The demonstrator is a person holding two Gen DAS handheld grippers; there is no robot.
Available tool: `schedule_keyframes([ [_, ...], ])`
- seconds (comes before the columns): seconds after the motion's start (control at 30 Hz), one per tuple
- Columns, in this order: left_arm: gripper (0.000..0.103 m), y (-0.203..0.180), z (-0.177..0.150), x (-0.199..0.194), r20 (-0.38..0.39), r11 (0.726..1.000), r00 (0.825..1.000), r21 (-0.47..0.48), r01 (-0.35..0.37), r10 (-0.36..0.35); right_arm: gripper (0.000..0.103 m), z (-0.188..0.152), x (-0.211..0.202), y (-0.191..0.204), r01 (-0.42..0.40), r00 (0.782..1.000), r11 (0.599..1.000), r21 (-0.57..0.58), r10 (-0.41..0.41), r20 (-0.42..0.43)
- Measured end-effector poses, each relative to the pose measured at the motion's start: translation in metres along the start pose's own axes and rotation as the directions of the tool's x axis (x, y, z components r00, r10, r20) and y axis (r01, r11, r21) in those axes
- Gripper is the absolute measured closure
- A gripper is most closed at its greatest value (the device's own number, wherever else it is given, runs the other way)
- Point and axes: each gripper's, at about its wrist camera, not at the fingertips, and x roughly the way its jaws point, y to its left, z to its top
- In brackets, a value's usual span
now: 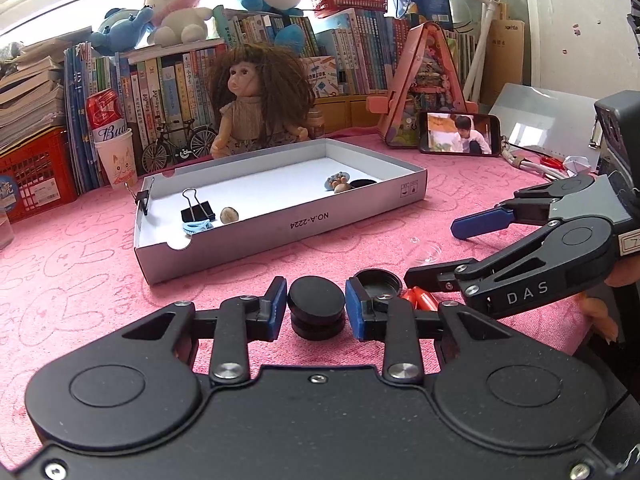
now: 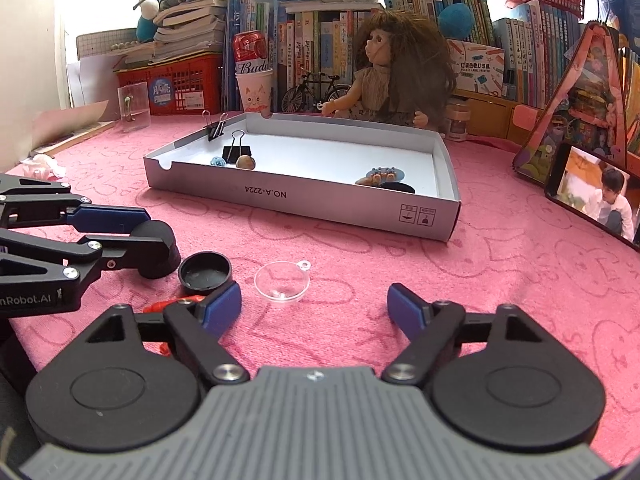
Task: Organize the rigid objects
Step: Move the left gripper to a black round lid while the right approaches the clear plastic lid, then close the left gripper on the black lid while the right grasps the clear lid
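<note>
While the left gripper (image 1: 316,309) has its blue pads pressed on a black round jar (image 1: 316,312) standing on the pink cloth (image 2: 480,280), the right gripper (image 2: 314,306) hangs with jaws apart, empty. Beside the jar lie a black lid (image 2: 205,273), a clear plastic half-shell (image 2: 282,282) and an orange piece (image 1: 420,298). Beyond sits the grey cardboard tray (image 2: 304,200), with a doll (image 2: 394,68) and shelved books (image 2: 312,40) behind.

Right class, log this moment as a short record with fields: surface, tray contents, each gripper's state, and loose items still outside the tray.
surface: pink cloth
tray: binder clip, nut, small trinkets
left gripper: around black round case
right gripper: open, empty
outside tray: black cap, clear dish, red item
</note>
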Motion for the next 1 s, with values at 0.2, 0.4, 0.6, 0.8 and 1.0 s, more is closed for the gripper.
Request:
schedule_keyframes([
  [0.2,0.073,0.001,0.001,-0.001,0.007,1.0,1.0,-0.009,-0.005,0.006,0.047,0.006,-0.007,0.006,-0.006,0.999,1.0,-0.014,0.006,0.046],
  [0.4,0.073,0.007,0.004,-0.002,0.011,0.999,1.0,-0.04,-0.02,0.021,0.075,0.011,-0.008,0.009,0.017,0.998,1.0,-0.014,-0.016,0.065],
  [0.6,0.073,0.011,0.005,-0.002,0.006,0.998,0.999,-0.06,-0.033,0.034,0.066,0.01,-0.009,0.005,0.017,0.997,1.0,0.012,-0.018,0.075],
  [0.8,0.073,0.012,0.005,-0.001,0.0,0.997,0.999,-0.068,-0.033,0.033,0.04,0.009,-0.01,0.003,0.021,0.996,0.999,0.027,-0.024,0.088],
  [1.0,0.073,0.012,0.005,0.0,-0.005,0.997,0.999,-0.072,-0.037,0.037,0.038,0.005,-0.003,0.003,0.044,0.997,0.999,0.03,-0.046,0.066],
])
